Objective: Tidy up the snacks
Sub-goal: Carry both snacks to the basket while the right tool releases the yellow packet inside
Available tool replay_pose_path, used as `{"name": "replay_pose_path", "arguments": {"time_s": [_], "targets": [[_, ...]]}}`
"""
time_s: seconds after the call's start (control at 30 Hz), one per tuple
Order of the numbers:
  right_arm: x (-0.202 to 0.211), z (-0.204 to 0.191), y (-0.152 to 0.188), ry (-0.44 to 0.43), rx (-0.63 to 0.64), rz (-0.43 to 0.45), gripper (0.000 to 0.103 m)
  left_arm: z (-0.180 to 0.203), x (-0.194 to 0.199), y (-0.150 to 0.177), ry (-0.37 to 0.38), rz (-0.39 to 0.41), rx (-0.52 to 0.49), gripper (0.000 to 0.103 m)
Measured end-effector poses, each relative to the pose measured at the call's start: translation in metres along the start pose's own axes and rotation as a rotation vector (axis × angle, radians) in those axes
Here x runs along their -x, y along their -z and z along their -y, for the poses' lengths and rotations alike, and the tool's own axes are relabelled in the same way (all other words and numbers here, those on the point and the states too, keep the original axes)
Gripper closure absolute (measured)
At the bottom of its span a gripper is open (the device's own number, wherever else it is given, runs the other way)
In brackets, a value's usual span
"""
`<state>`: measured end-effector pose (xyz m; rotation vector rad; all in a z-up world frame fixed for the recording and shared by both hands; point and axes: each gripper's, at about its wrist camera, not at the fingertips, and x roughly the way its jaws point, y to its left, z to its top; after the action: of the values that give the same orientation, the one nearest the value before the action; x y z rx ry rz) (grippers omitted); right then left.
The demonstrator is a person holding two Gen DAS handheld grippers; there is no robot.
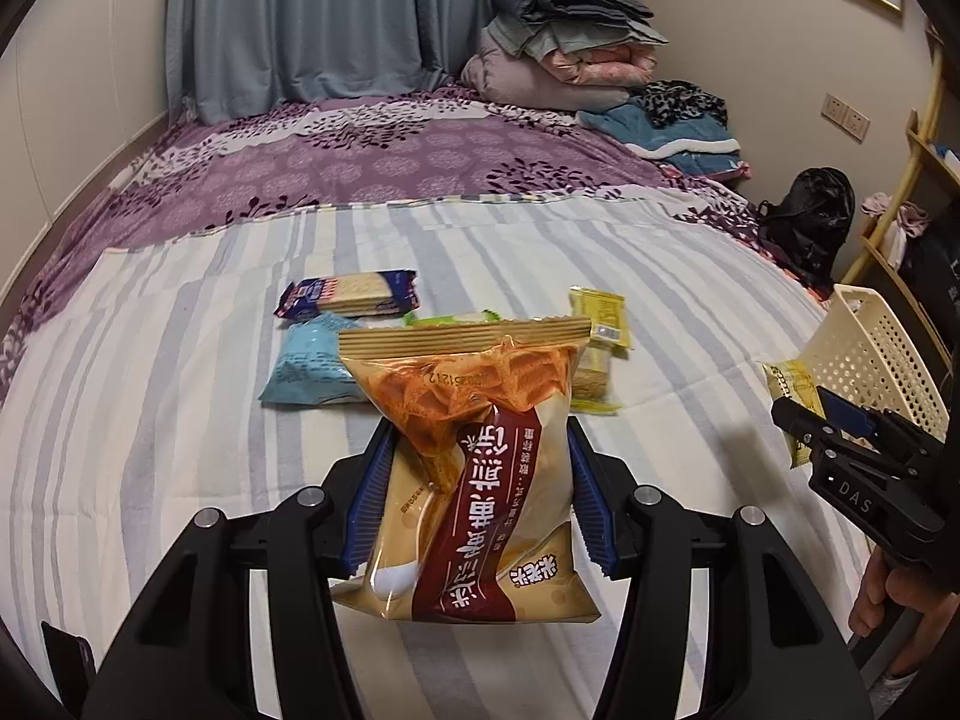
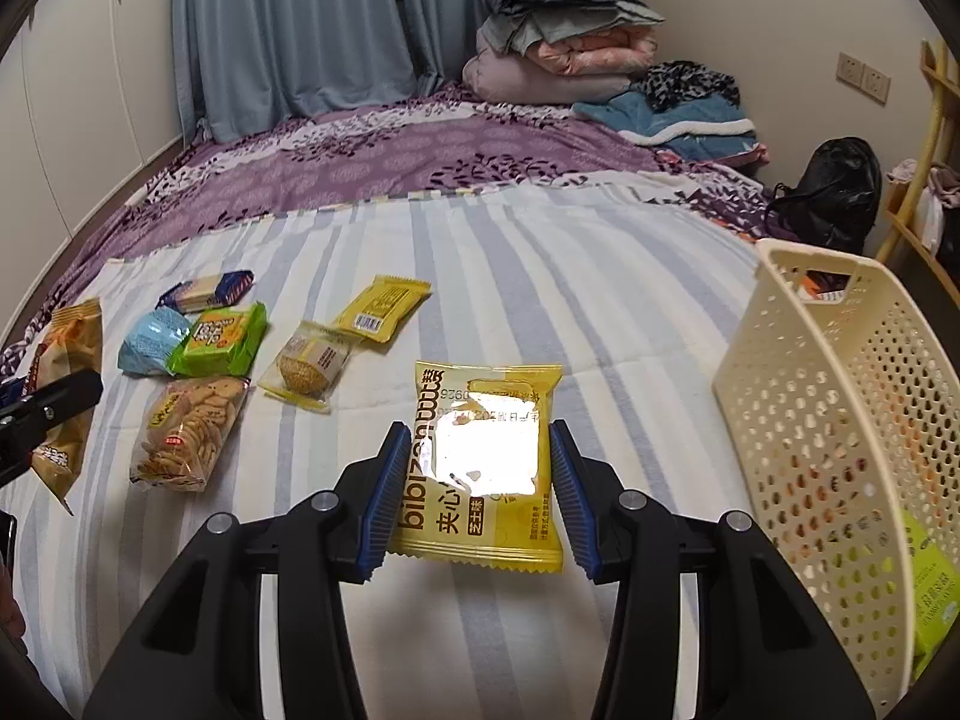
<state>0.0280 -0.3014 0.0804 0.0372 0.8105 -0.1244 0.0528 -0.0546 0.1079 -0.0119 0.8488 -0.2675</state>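
Observation:
My left gripper [image 1: 477, 468] is shut on a tan and maroon snack bag [image 1: 480, 480] and holds it above the striped bed sheet [image 1: 180, 420]. My right gripper [image 2: 477, 468] is shut on a yellow snack packet [image 2: 489, 462], just left of the cream perforated basket [image 2: 840, 420]. The basket also shows in the left wrist view [image 1: 870, 366], behind the right gripper [image 1: 840, 432]. Several snacks lie on the sheet: a blue cracker pack [image 2: 207, 291], a light blue pack [image 2: 153, 339], a green pack [image 2: 219, 339], a cookie bag [image 2: 189, 432], a clear-wrapped round snack [image 2: 306, 369] and a yellow pack [image 2: 384, 306].
The basket holds a green packet [image 2: 930, 600] and an orange item [image 2: 816, 288]. Folded blankets [image 2: 558, 42] and clothes [image 2: 678, 108] are piled at the bed's far end. A black bag [image 2: 834, 192] and a wooden shelf [image 2: 924, 180] stand at the right.

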Motion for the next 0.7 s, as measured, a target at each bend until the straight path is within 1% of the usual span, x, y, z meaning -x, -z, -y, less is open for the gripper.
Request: {"name": "replay_pose_path", "arguments": {"time_s": [0.33,0.7], "targets": [[0.037,0.040,-0.001,0.018,-0.067,0.072,0.056,0.048,0.017,-0.004,0.027,0.024,-0.088,0.047],[0.054,0.079,0.006,0.044,-0.138,0.101,0.056,0.085,0.023,-0.004,0.047,0.027,-0.156,0.047]]}}
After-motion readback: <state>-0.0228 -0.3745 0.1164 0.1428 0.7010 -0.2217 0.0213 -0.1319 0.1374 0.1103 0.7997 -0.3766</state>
